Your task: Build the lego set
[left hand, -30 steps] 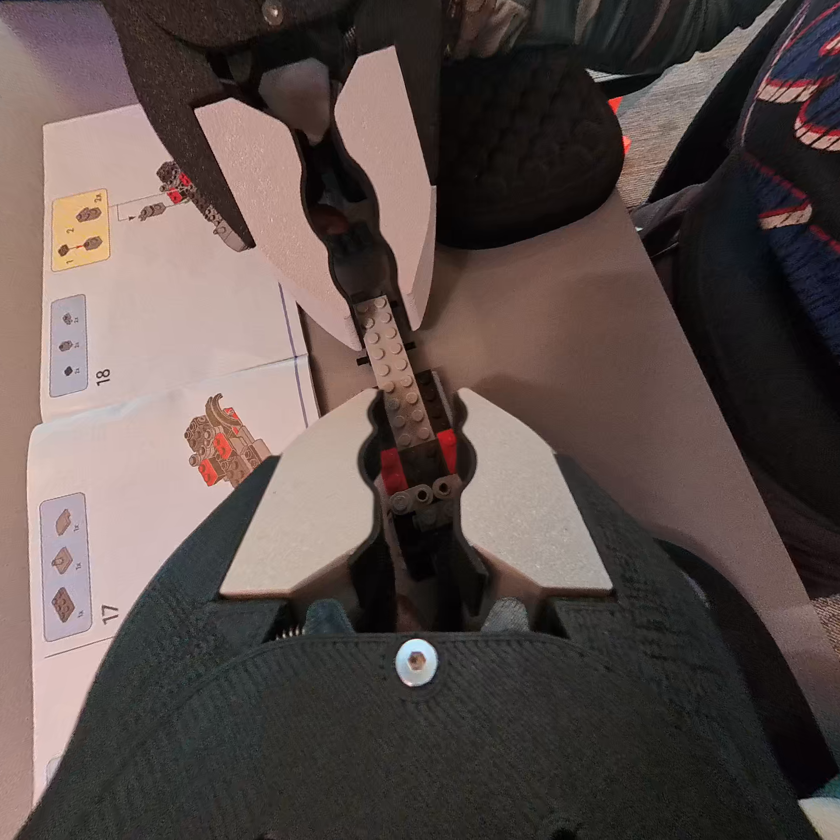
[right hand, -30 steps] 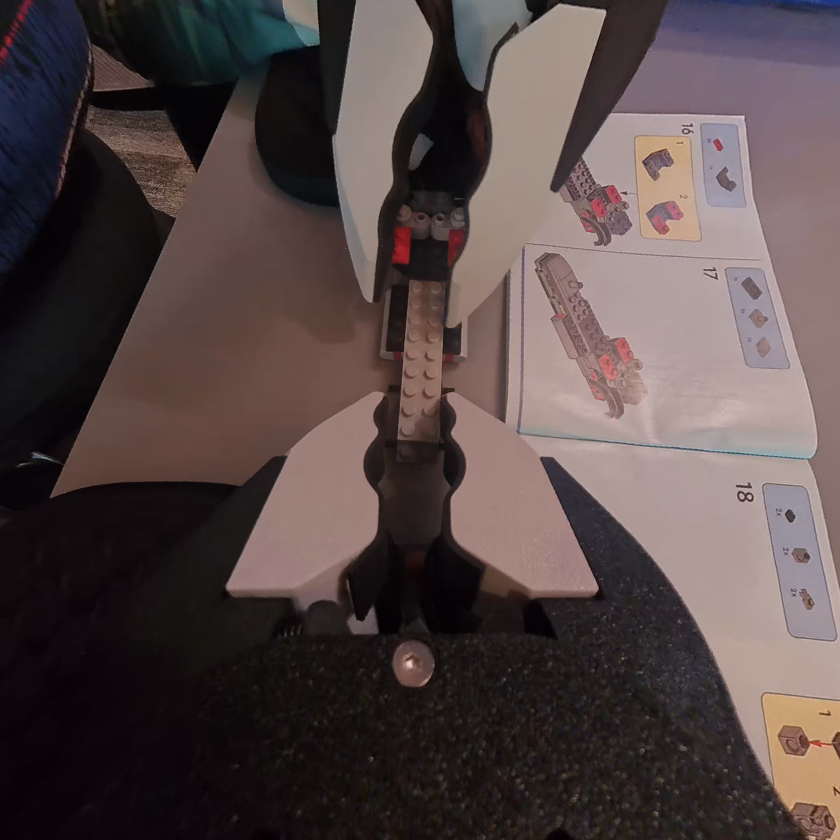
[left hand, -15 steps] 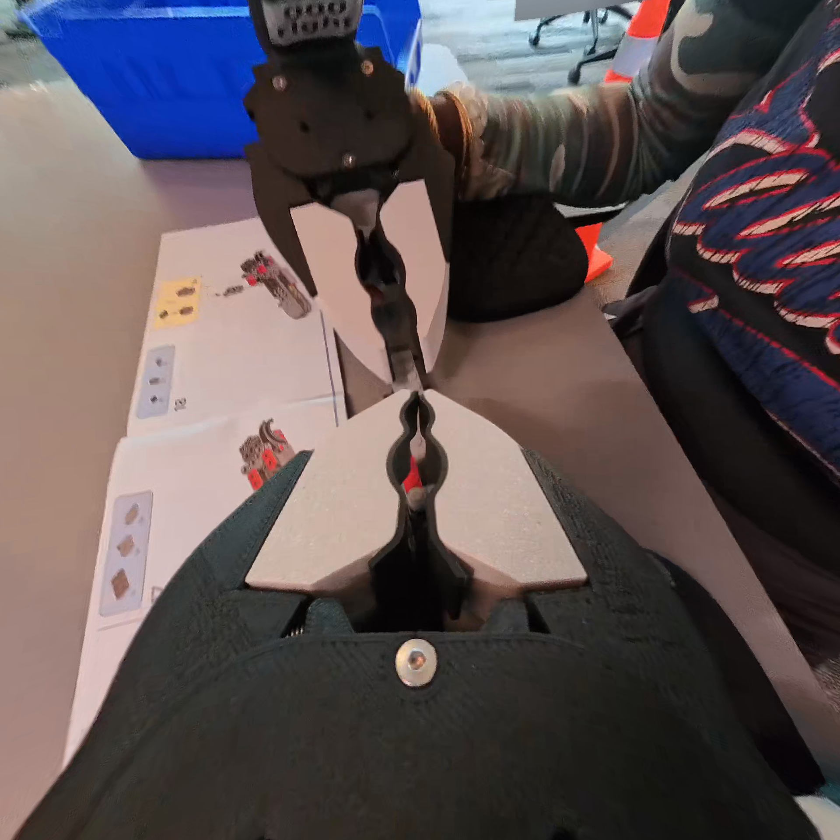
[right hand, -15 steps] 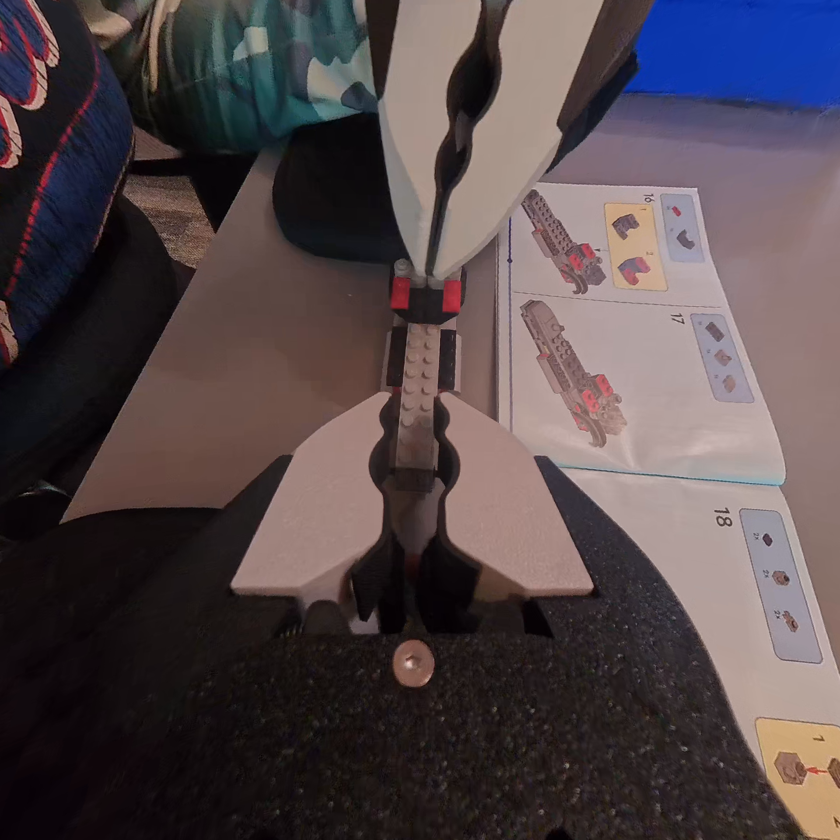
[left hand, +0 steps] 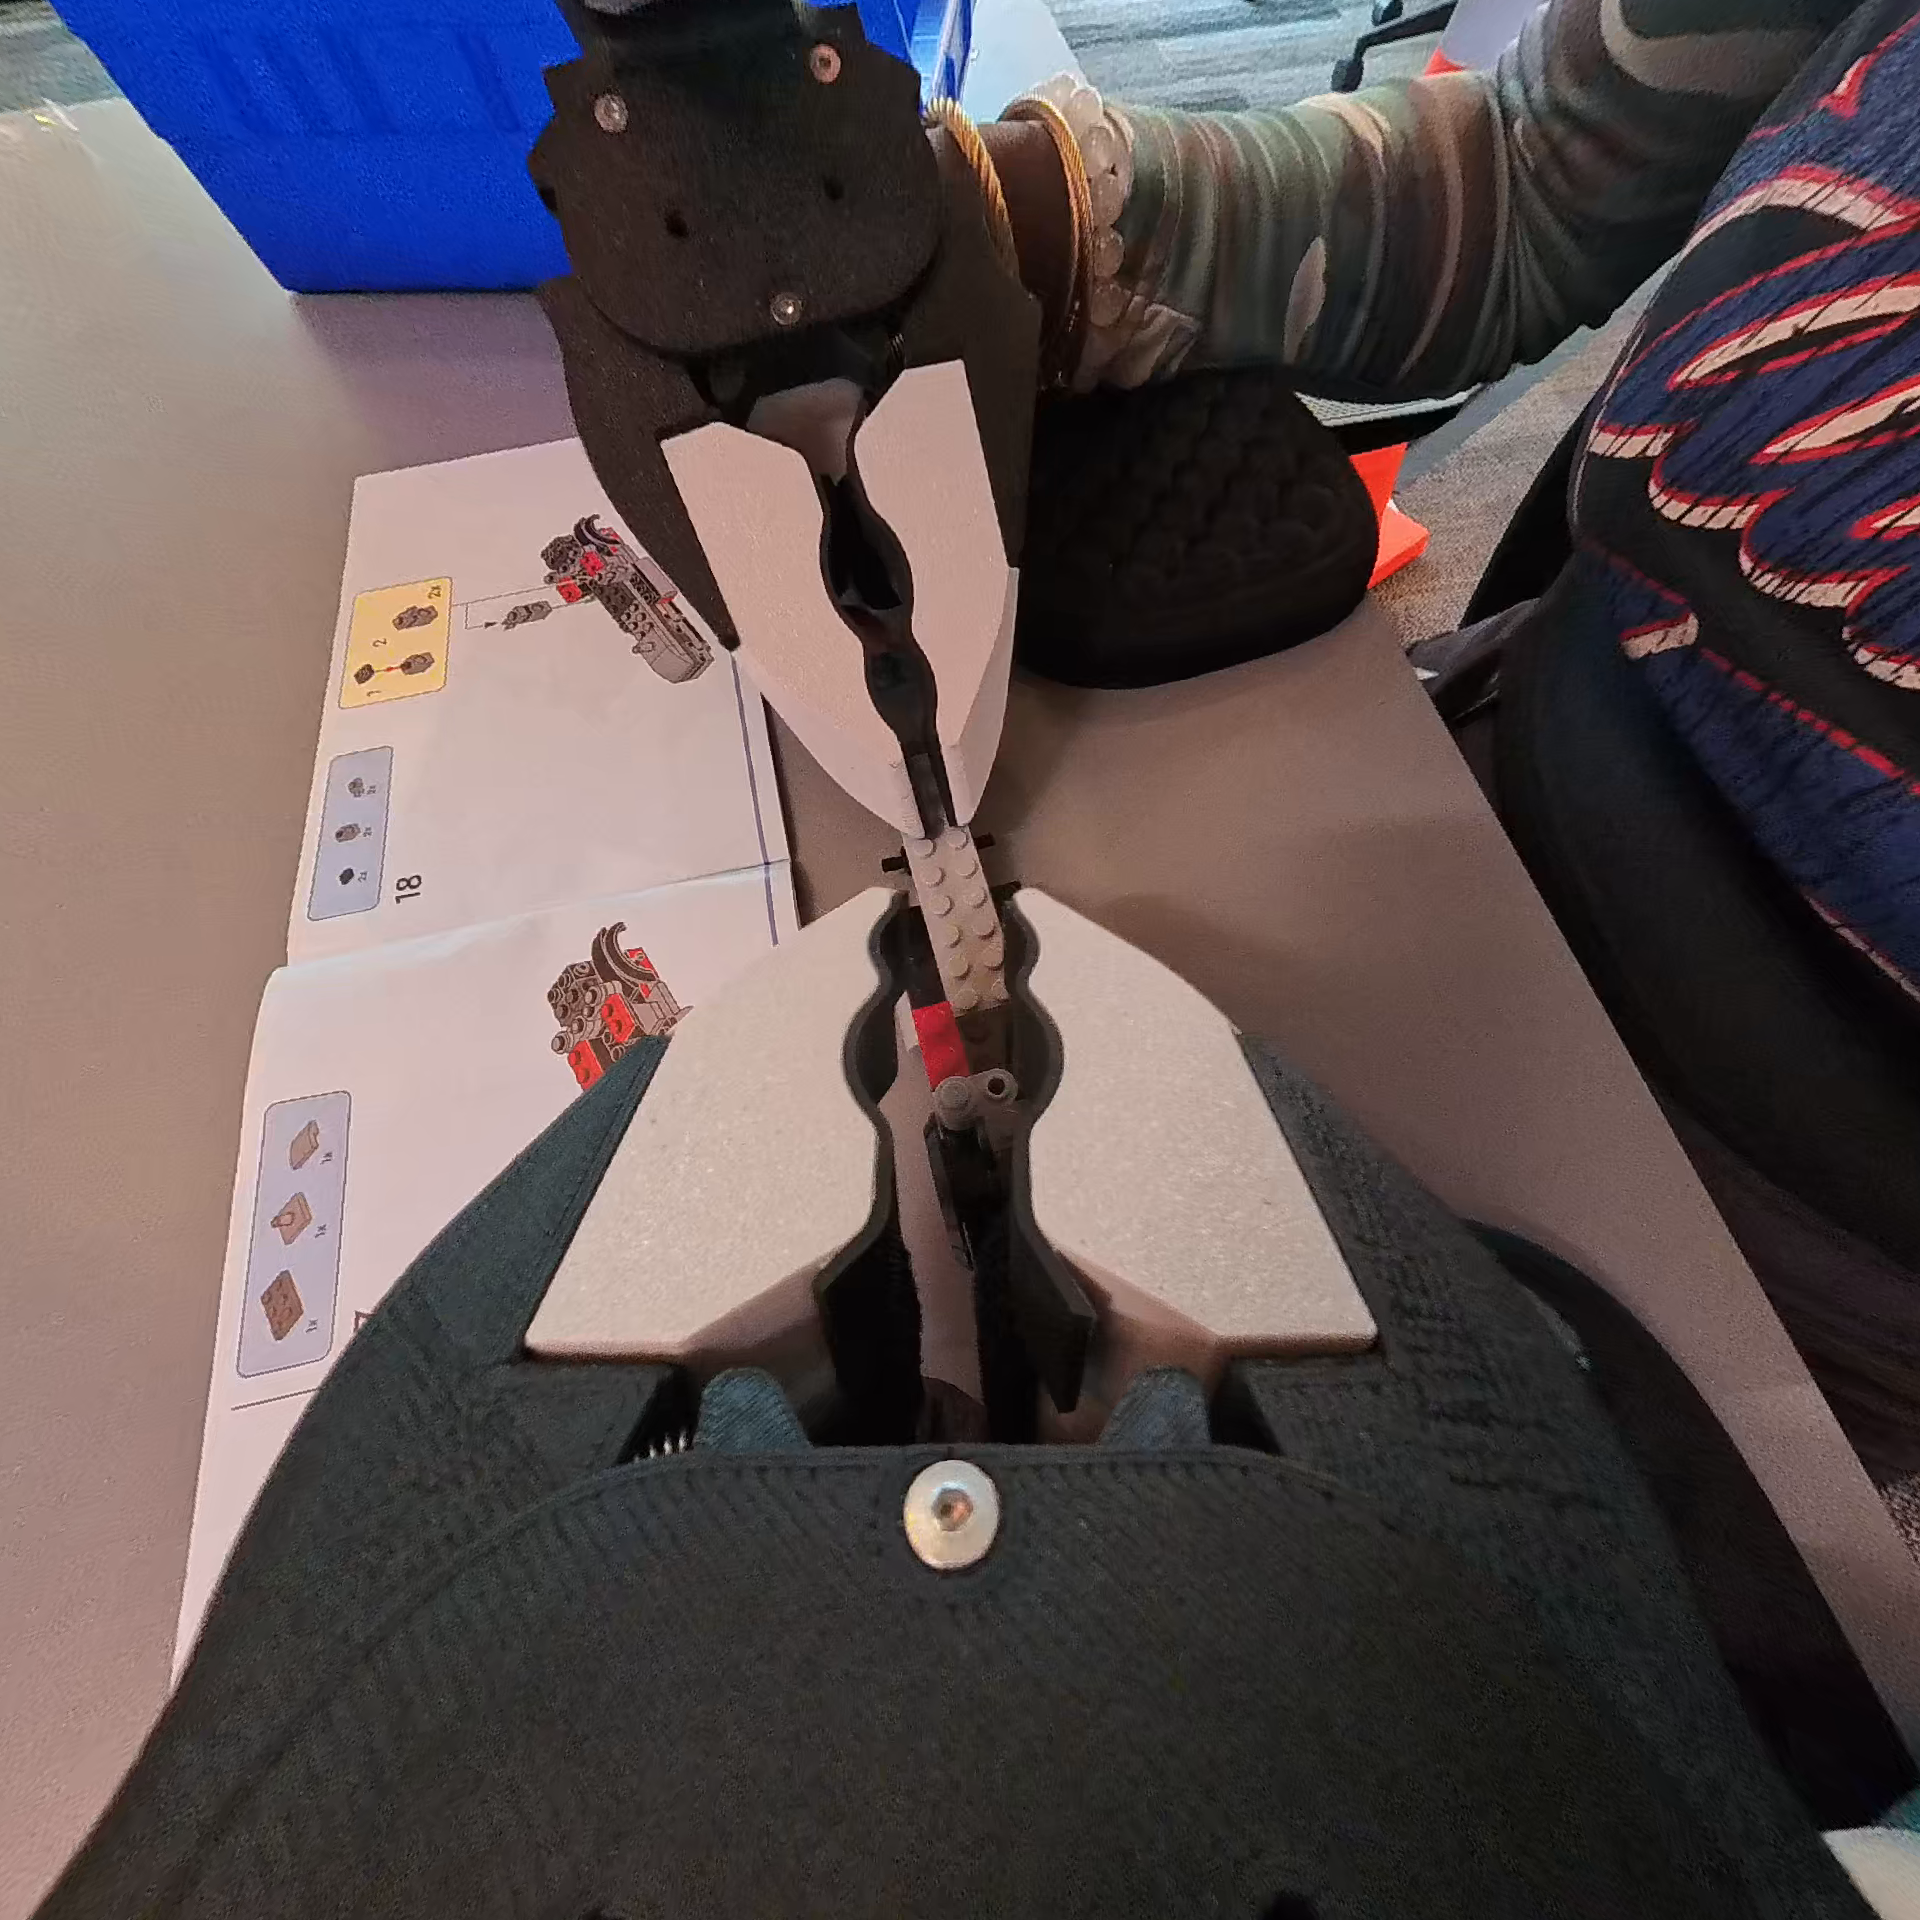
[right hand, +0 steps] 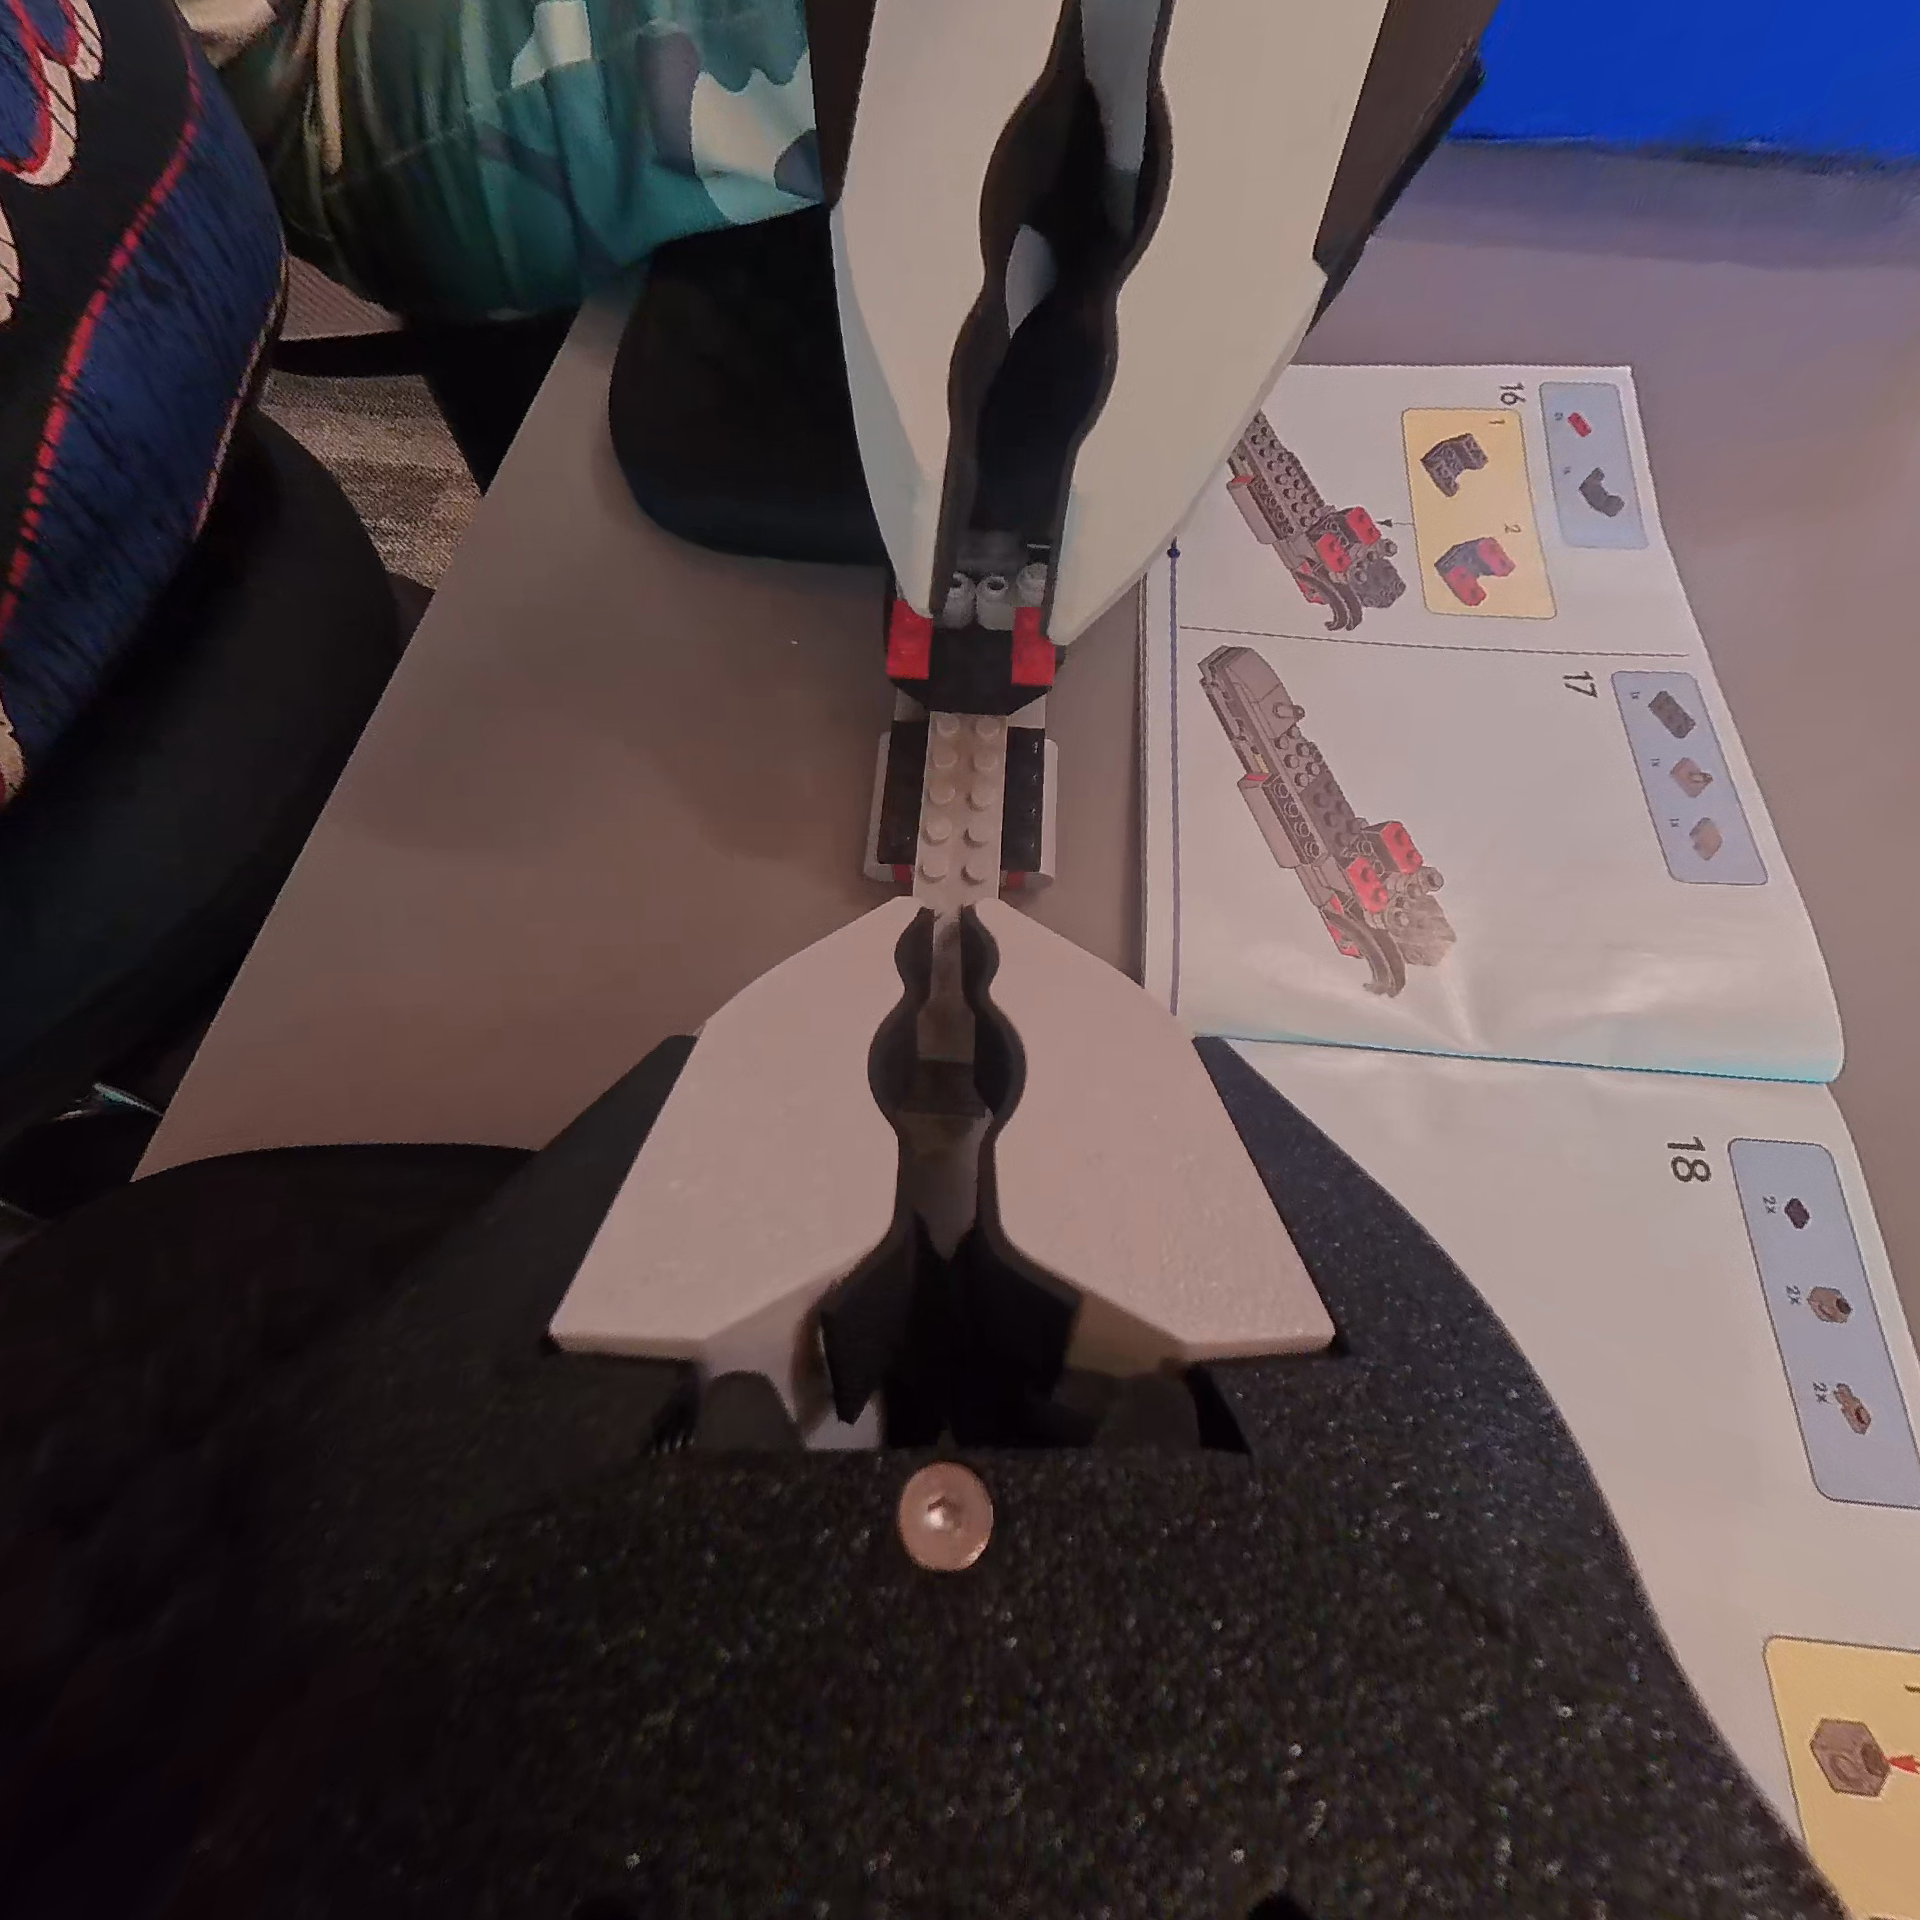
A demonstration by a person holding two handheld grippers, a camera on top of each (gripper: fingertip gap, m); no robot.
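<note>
A long Lego model [left hand: 961, 935] with a grey studded plate on top and a red and black end is held lengthwise between both grippers, just above the table [left hand: 1247, 883]. My left gripper [left hand: 951, 909] is shut on its red and black end. It enters the right wrist view from above [right hand: 987, 613]. My right gripper [right hand: 943, 914] is nearly closed, pinching the thin grey end of the model [right hand: 961, 800]. It comes in from above in the left wrist view [left hand: 930, 805].
An open instruction booklet [left hand: 520, 779] lies on the table beside the model and also shows in the right wrist view [right hand: 1507, 779]. A blue bin [left hand: 364, 135] stands at the back. A black padded object [left hand: 1184, 530] sits at the table edge. A person's torso [left hand: 1766, 520] is close by. Spacing between my two grippers at the tips: around 5 cm.
My right gripper has slid back along the model and narrowed onto its thin grey end. My left gripper's jaws stand wider than half a second ago, around the red end.
</note>
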